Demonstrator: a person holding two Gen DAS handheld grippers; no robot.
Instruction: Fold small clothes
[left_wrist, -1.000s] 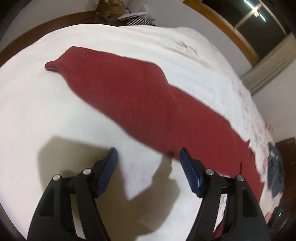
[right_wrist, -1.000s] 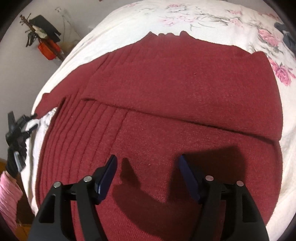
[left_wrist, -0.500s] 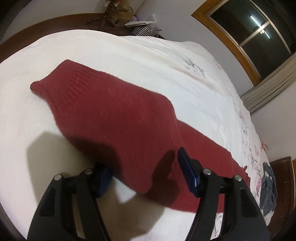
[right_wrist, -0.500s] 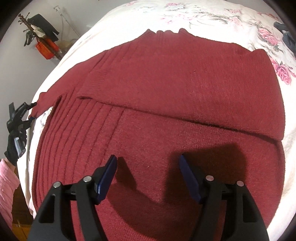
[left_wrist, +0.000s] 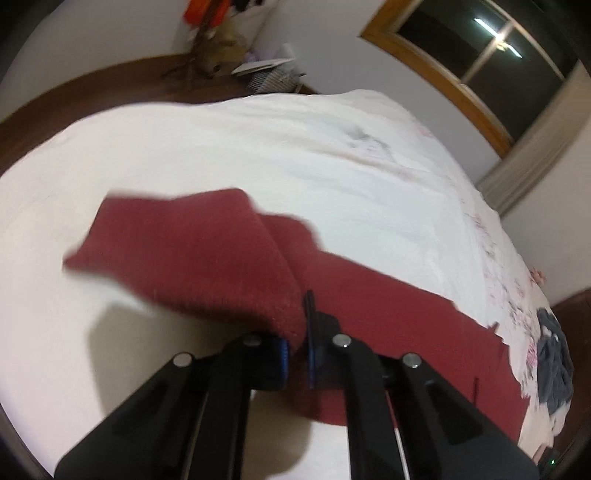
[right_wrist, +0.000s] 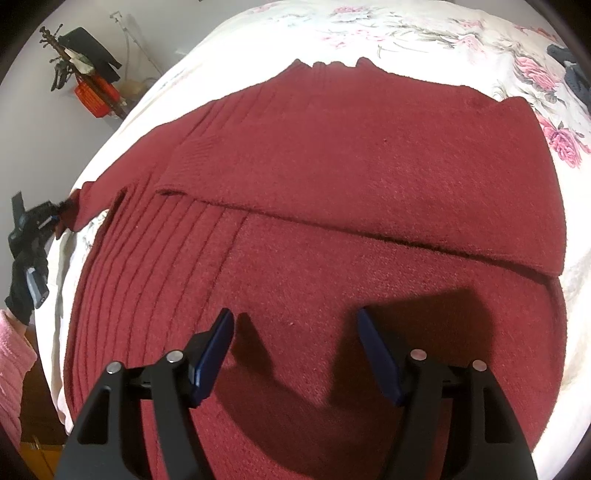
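Left gripper (left_wrist: 297, 350) clamps red sweater (right_wrist: 332, 221) sleeve, right gripper (right_wrist: 295, 354) hovers spread above it, dark garment (left_wrist: 554, 365) lower right on bed (left_wrist: 258, 147).

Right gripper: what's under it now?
Under the open right gripper lies the red sweater, spread flat, one sleeve folded across its body. Floral bedding shows round it; whatever lies beneath the sweater is covered.

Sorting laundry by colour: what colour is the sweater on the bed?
Dark red sweater, seen best from the right wrist view.
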